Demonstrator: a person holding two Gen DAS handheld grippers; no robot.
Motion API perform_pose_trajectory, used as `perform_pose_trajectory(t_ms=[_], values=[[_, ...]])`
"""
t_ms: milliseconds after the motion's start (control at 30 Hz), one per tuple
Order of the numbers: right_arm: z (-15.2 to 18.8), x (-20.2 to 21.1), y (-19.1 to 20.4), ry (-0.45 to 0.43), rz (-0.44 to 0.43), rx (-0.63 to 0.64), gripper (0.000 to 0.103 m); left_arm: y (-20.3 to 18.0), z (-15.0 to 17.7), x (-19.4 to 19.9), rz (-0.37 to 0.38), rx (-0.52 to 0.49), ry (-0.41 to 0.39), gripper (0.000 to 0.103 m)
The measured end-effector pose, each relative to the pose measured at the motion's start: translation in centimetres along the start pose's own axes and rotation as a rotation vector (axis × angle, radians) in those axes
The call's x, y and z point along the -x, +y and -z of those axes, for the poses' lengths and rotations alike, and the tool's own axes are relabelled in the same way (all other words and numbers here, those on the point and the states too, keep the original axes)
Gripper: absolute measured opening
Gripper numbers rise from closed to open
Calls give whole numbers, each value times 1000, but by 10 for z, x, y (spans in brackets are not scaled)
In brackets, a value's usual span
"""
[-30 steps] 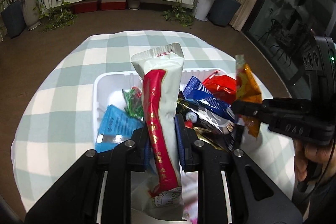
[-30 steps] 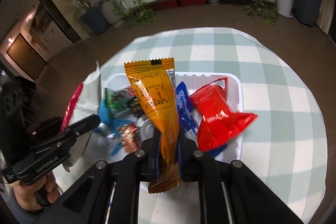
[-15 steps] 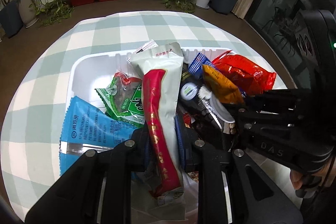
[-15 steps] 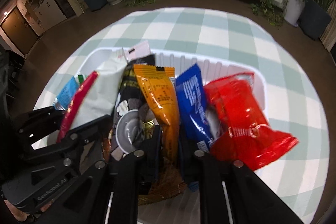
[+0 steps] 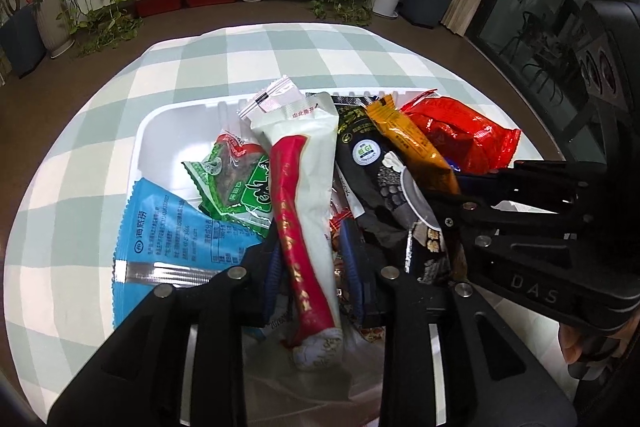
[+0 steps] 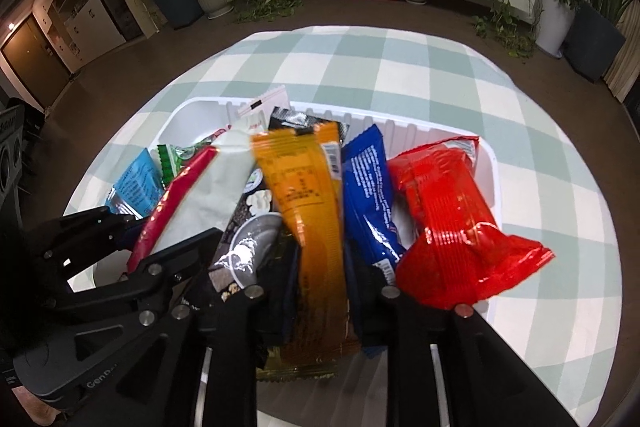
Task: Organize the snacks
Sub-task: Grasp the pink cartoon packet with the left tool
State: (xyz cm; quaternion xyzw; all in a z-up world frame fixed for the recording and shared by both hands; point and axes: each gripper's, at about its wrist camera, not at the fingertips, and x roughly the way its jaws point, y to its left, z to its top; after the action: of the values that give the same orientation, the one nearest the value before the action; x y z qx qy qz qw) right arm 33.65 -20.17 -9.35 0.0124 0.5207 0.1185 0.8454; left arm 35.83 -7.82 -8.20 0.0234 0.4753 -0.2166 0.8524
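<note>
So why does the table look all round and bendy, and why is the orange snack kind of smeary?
Both wrist views use fisheye lenses, which bend the checked tablecloth into a bulge. In the right wrist view the orange packet between the right gripper fingers looks motion-blurred; in the left wrist view the red-and-white packet is smeary near the left gripper.

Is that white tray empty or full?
Nearly full: the white tray holds many snack packets, with bare floor showing only at its far left corner.

White rectangular plastic tray (image 6: 490, 163) on the checked cloth, holding upright packets side by side: white sachet with red stripe (image 5: 304, 187), orange foil bar (image 6: 308, 203), blue wrapper (image 6: 366, 187), crumpled red bag (image 6: 448, 219) overhanging the rim.
</note>
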Motion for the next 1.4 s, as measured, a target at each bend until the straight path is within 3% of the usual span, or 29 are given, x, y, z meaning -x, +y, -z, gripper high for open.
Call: perform_pose_trajectory(t_ms=[267, 433, 500, 567, 600, 800, 967, 1200, 1233, 1300, 1333, 1400], values=[[5, 30, -3, -69, 12, -20, 41, -7, 3, 25, -9, 2, -41, 64], [18, 62, -6, -143, -27, -53, 61, -5, 12, 56, -7, 17, -84, 76], [31, 82, -8, -195, -94, -81, 79, -5, 21, 72, -8, 23, -107, 94], [47, 101, -10, -246, -174, -116, 91, -5, 33, 87, -27, 27, -126, 102], [57, 110, -10, -266, -208, -132, 95, -5, 41, 93, -34, 29, -134, 103], [125, 142, -4, -325, -268, -173, 96, -23, 100, 115, -93, -3, -143, 103], [187, 135, 8, -272, -278, -229, 96, -50, 139, 102, -94, -16, -62, 103], [228, 123, 27, -202, -216, -204, 89, -61, 151, 82, -163, 3, -31, 100], [230, 123, 28, -200, -214, -199, 89, -61, 150, 80, -164, 3, -21, 97], [231, 123, 31, -202, -217, -189, 89, -59, 149, 74, -158, 8, 5, 78], [231, 123, 32, -203, -215, -183, 89, -58, 149, 71, -158, 10, 15, 75], [232, 124, 35, -206, -211, -165, 89, -58, 147, 65, -162, 11, 26, 57]])
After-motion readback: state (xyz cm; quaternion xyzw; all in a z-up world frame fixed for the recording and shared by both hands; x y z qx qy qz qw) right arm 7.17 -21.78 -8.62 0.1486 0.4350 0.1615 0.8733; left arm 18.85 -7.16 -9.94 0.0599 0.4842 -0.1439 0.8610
